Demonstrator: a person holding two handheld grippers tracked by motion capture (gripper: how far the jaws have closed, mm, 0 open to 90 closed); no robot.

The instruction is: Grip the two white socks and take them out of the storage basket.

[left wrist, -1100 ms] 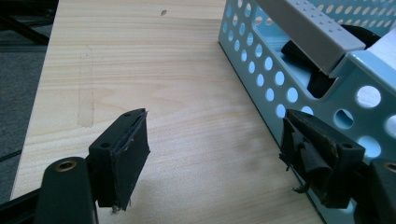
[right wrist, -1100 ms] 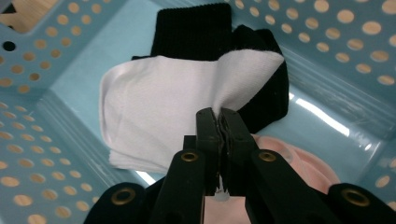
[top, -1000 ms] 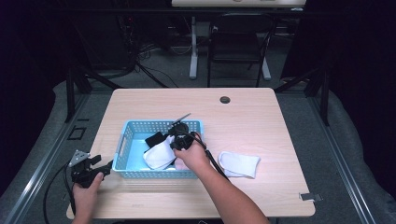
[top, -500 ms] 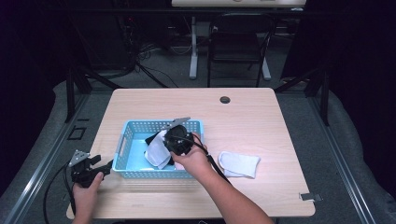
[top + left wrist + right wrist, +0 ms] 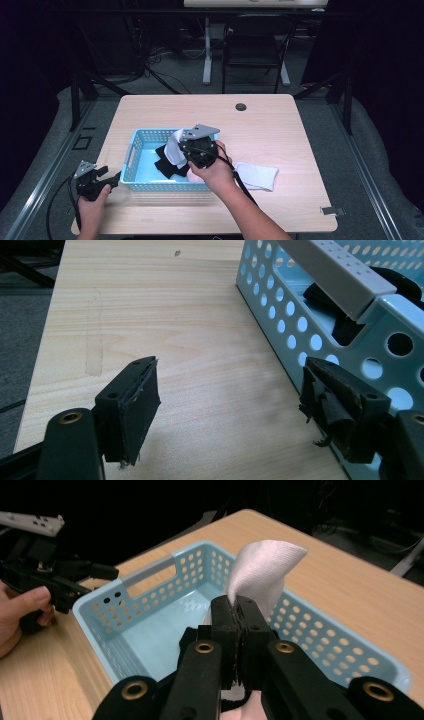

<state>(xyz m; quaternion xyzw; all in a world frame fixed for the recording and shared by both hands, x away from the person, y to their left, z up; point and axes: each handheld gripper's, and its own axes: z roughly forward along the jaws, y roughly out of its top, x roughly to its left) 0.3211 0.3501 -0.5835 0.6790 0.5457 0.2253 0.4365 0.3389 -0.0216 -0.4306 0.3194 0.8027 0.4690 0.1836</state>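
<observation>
Clearly the right gripper [image 5: 239,611] is clenched: in the right gripper view its two black jaws press together on a white sock [image 5: 260,570], and the cloth stands up above the jaw tips in a rounded fold. In the high view this gripper [image 5: 186,148] hangs over the right half of the blue basket [image 5: 134,152], with the white sock [image 5: 174,145] lifted above a black garment [image 5: 167,165] that lies on the basket floor. A second white sock [image 5: 257,175] lies flat on the table [image 5: 280,125], just beside the basket at about 3 o'clock from it.

The left gripper [image 5: 230,390] is released, its jaws wide apart and holding nothing. In the left gripper view the one jaw is over bare wood, and the other is very near the perforated wall of the basket [image 5: 280,320]; whether it touches cannot be told. In the high view the left gripper [image 5: 107,181] is at about 9 o'clock from the basket, near its left end.
</observation>
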